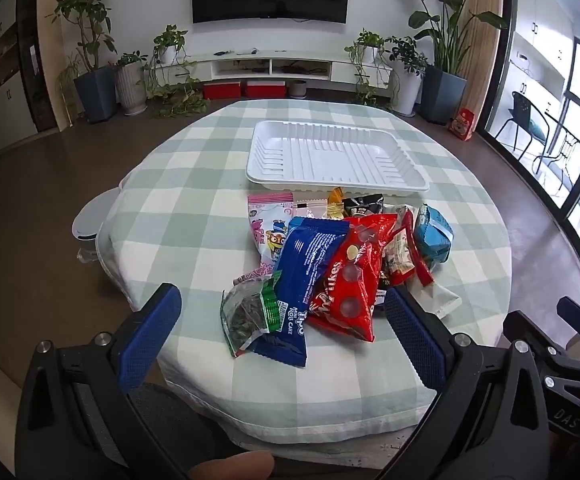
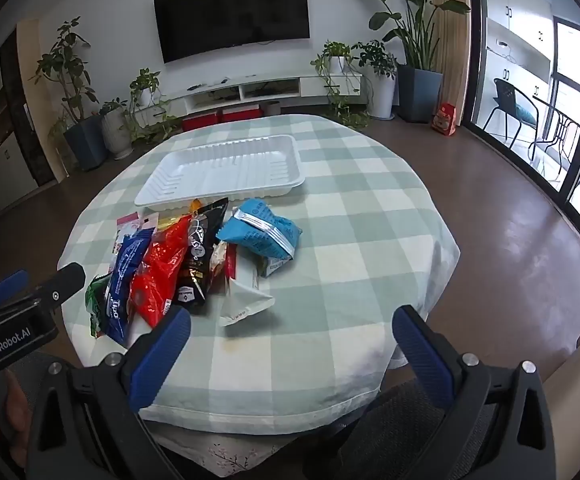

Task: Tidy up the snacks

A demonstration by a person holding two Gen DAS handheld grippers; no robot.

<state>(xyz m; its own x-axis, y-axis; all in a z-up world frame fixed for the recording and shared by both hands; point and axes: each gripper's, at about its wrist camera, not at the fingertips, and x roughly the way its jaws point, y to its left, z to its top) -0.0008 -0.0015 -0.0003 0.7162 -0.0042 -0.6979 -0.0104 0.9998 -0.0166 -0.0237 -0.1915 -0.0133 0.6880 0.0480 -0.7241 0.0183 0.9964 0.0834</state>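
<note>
A pile of snack packets lies on the checked tablecloth (image 1: pixel 193 184), just in front of an empty white tray (image 1: pixel 330 156) (image 2: pixel 225 168). In the pile are a red bag (image 1: pixel 350 276) (image 2: pixel 157 268), a dark blue roll-cake bag (image 1: pixel 302 276) (image 2: pixel 123 276), a clear bag of seeds (image 1: pixel 249 312), a pink cartoon packet (image 1: pixel 267 220), a light blue packet (image 1: pixel 434 236) (image 2: pixel 261 228), a black packet (image 2: pixel 201 256) and a white packet (image 2: pixel 245 300). My left gripper (image 1: pixel 281 312) hovers open at the pile's near edge. My right gripper (image 2: pixel 290 332) is open over bare cloth, right of the pile.
The round table's near edge (image 2: pixel 265 416) drops off just below both grippers. The right gripper's body (image 1: pixel 570 352) shows at the left wrist view's right edge, the left gripper's body (image 2: pixel 13 320) at the right wrist view's left. A white bin (image 1: pixel 89 220) stands left of the table.
</note>
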